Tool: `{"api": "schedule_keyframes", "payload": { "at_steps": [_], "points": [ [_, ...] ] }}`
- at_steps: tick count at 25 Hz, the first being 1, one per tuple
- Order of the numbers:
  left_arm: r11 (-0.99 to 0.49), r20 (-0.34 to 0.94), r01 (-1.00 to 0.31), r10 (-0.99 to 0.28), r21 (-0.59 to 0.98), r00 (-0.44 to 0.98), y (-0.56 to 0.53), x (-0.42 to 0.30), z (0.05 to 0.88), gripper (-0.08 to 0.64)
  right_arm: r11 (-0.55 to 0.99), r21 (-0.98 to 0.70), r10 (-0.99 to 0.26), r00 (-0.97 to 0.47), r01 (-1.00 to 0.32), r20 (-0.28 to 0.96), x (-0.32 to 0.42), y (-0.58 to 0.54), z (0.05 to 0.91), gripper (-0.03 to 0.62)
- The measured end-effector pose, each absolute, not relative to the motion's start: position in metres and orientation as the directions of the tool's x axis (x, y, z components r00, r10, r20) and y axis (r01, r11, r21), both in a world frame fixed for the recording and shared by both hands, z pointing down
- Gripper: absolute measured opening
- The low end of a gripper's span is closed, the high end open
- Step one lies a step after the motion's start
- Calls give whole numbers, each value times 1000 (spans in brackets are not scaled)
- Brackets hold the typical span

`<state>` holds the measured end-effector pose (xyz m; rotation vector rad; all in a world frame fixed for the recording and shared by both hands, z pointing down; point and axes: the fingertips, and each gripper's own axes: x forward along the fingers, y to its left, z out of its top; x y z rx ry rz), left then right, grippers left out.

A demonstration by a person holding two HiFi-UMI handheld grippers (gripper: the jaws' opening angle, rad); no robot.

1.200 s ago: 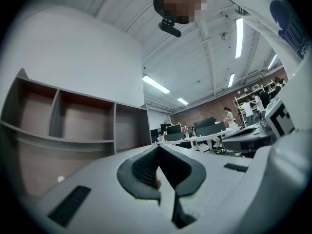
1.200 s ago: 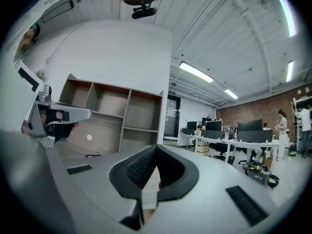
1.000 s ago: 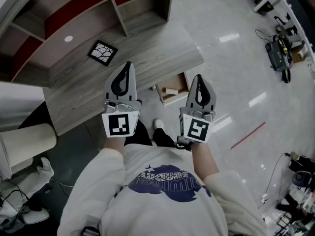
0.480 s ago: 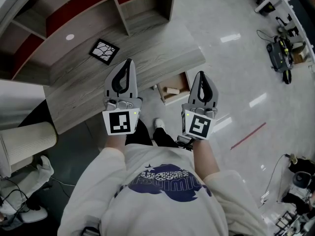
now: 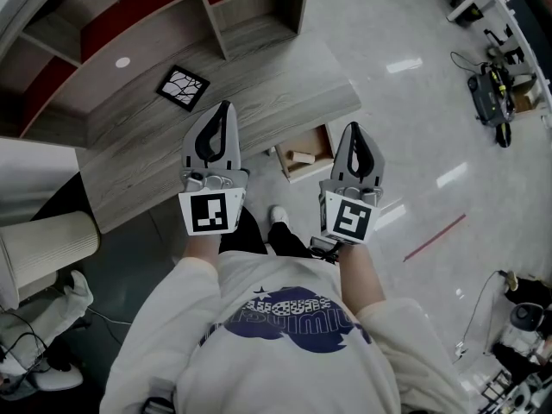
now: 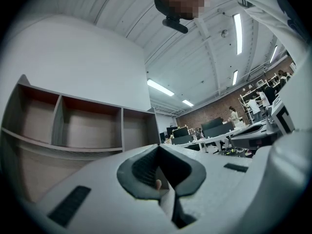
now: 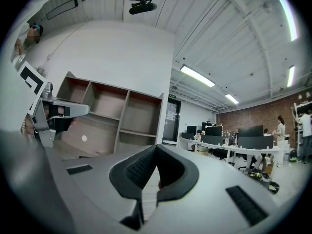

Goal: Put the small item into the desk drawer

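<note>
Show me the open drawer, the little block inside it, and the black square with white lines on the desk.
drawer (image 5: 316, 142): head view, bare floor inside it.
little block (image 5: 301, 157): head view, its middle.
black square (image 5: 182, 89): head view, its centre.

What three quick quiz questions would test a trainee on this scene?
1. True or false: the drawer under the desk is open.
2. Where is the small block? A) on the desk B) in the drawer C) in a gripper
3. Fill in: the left gripper and the right gripper are both ____.
Key: 1 true; 2 B; 3 shut.
</note>
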<state>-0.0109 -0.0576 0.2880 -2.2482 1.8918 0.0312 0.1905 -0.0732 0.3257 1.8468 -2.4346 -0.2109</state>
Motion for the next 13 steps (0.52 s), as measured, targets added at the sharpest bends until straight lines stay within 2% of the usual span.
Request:
{"api": "schedule_keyframes", "payload": {
  "at_steps": [13],
  "points": [
    [-156, -131, -979, -976, -129, 173, -62, -25, 289, 8, 246, 144, -969, -248, -959, 0, 184, -80, 328, -3]
  ]
}}
